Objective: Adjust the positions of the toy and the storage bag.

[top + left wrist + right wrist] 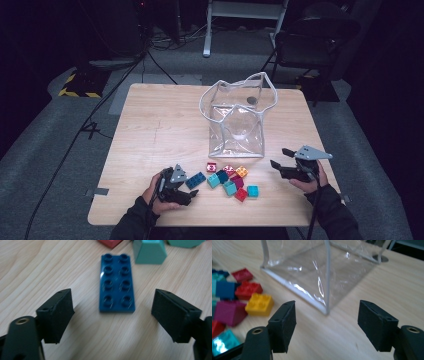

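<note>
A flat dark blue brick [116,282] lies on the wooden table [160,130], just ahead of my left gripper [112,292]; its jaws stand wide on either side, not touching it. In the high view the left gripper [187,186] sits at the front left beside that blue brick [196,180]. A clear plastic bag [239,125] with white trim stands upright mid-table. My right gripper [280,157] hovers to its right, open, with nothing between its jaws. In the right gripper view the right gripper [325,303] faces a bottom corner of the bag [317,270].
Several loose bricks [231,180] in red, teal, magenta and yellow lie between the hands, among them a yellow brick [260,303] and a teal brick [149,251]. A small round dark disc [252,100] sits behind the bag. A chair [315,40] stands beyond the table.
</note>
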